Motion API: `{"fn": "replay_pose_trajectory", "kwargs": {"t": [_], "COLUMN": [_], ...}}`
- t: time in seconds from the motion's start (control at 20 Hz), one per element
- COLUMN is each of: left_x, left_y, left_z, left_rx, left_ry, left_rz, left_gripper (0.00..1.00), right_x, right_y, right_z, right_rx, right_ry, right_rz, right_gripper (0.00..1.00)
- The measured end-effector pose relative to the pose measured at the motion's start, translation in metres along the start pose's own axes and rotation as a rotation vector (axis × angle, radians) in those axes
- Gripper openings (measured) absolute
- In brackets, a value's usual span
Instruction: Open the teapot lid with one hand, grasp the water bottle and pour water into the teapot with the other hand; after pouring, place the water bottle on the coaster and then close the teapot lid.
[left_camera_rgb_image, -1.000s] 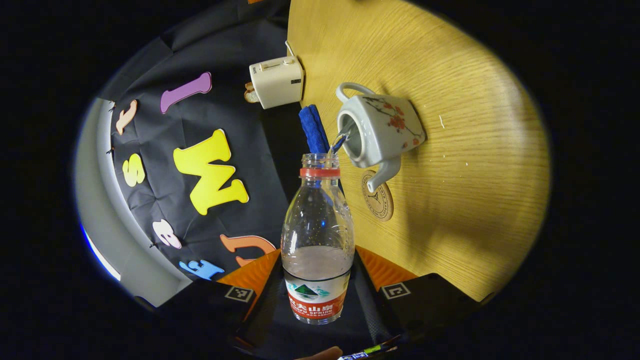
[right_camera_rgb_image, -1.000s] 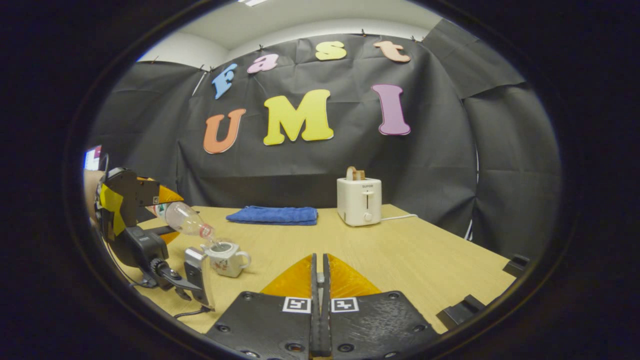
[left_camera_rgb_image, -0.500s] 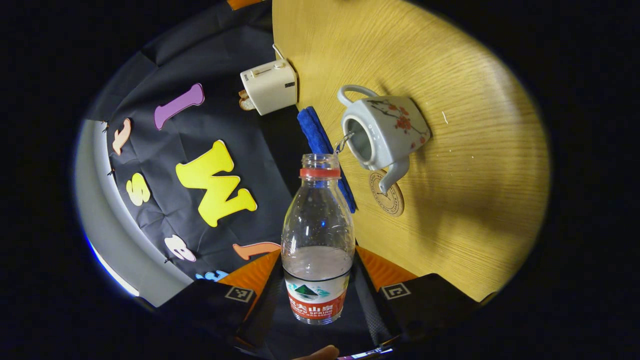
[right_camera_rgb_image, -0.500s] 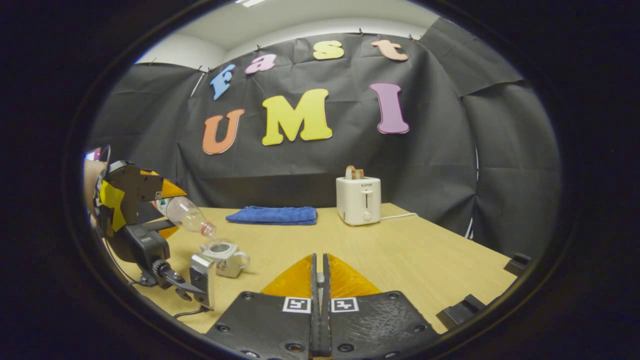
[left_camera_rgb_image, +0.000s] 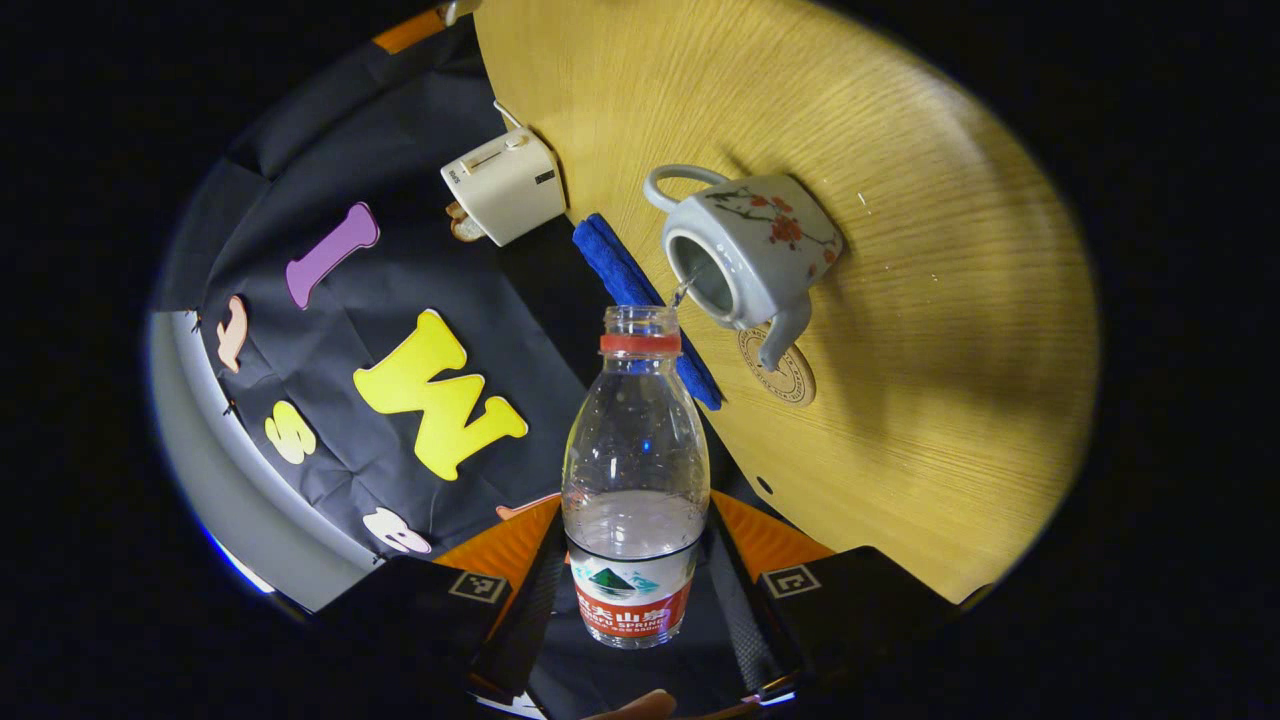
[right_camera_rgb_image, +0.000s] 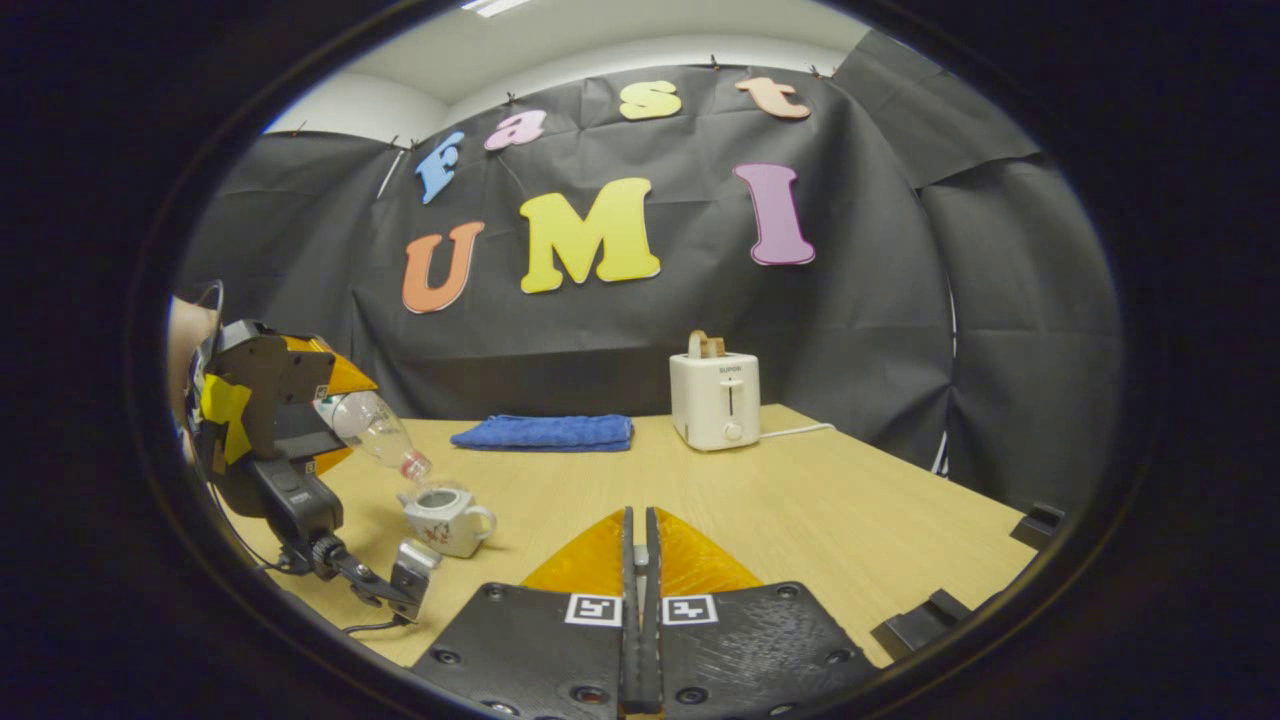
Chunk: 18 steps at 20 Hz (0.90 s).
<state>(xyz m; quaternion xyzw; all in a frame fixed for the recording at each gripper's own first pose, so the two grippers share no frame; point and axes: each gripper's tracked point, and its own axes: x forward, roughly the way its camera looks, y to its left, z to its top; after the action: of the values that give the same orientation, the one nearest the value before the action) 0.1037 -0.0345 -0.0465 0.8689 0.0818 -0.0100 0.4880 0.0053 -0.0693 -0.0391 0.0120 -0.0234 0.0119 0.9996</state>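
My left gripper (left_camera_rgb_image: 636, 535) is shut on a clear water bottle (left_camera_rgb_image: 636, 470) with a red neck ring, holding it around the label. The bottle is tipped, its open mouth just above the white flowered teapot (left_camera_rgb_image: 760, 250), which stands without its lid. A thin trickle of water falls into the opening. A round wooden coaster (left_camera_rgb_image: 790, 375) lies beside the spout. In the right gripper view, the left gripper (right_camera_rgb_image: 270, 400) and the tilted bottle (right_camera_rgb_image: 370, 425) hang over the teapot (right_camera_rgb_image: 445, 518) at far left. My right gripper (right_camera_rgb_image: 640, 545) is shut, hovering above the table's near edge.
A white toaster (right_camera_rgb_image: 715, 400) with bread in it stands at the back of the wooden table (right_camera_rgb_image: 850, 500). A folded blue towel (right_camera_rgb_image: 545, 432) lies to its left, behind the teapot. A hand shows behind the left gripper.
The water stream has thinned from a steady pour to a trickle. The left gripper has turned and risen slightly with the bottle. The right gripper has stayed put.
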Motion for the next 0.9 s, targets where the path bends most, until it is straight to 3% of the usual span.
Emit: {"fn": "replay_pose_trajectory", "kwargs": {"t": [0.65, 0.9], "left_x": [-0.012, -0.012], "left_y": [0.016, 0.014], "left_z": [0.001, 0.005], "left_rx": [0.090, -0.003], "left_ry": [0.007, -0.026], "left_rz": [0.010, 0.016], "left_gripper": [0.77, 0.77], "right_x": [0.000, 0.003], "right_y": [-0.004, -0.010], "right_z": [0.005, 0.001], "right_rx": [0.020, 0.023], "right_ry": [-0.009, 0.002], "right_rz": [0.006, -0.002], "right_gripper": [0.00, 0.00]}}
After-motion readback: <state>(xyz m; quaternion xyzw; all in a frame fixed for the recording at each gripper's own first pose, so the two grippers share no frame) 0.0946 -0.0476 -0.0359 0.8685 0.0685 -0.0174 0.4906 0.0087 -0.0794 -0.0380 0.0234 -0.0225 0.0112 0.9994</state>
